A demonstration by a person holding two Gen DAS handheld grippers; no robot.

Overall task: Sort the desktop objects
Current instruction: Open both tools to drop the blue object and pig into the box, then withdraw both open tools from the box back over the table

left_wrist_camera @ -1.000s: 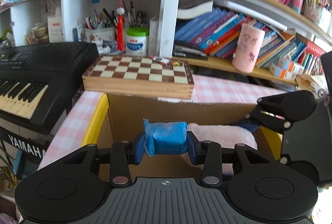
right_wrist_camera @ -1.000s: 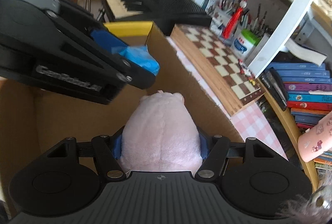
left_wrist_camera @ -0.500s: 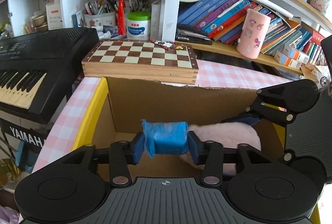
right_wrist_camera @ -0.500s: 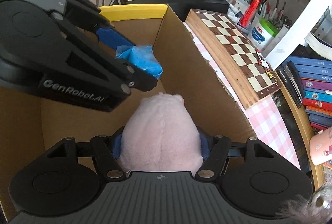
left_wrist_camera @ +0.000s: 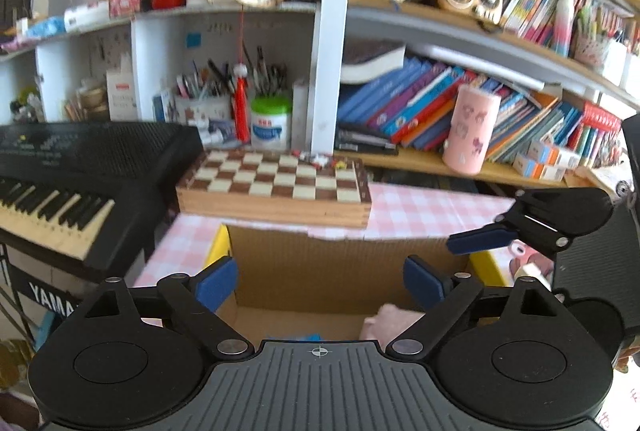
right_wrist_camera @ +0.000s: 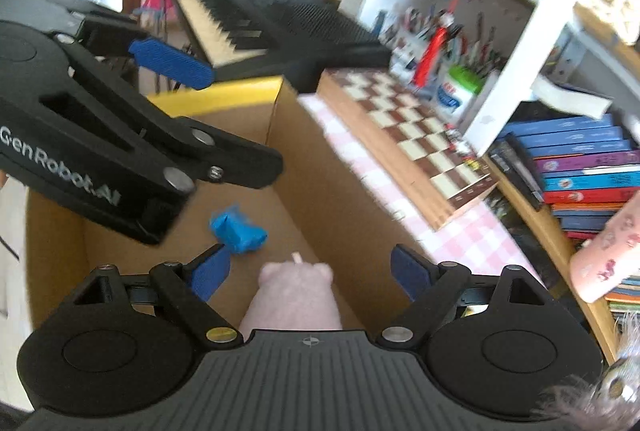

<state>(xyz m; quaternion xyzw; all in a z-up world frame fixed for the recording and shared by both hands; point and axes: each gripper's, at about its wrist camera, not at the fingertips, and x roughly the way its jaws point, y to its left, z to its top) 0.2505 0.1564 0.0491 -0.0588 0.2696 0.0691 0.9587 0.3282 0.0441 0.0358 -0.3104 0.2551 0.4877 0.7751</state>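
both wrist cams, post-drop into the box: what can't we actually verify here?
- Blue packet: left wrist view shows only a sliver above the camera housing.
- Pink plush: lower body cut off by the right tongs' housing; its resting pose is unknown.
- Cardboard box: most of the floor is hidden by the left tongs and the housings.
- Labels on the shelf items: blurred, unreadable.

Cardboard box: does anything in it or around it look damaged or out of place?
Only its far edge: the cardboard box has a ragged, torn top rim beside the chessboard. The blue packet and pink plush toy lie loose inside, nothing spilled.
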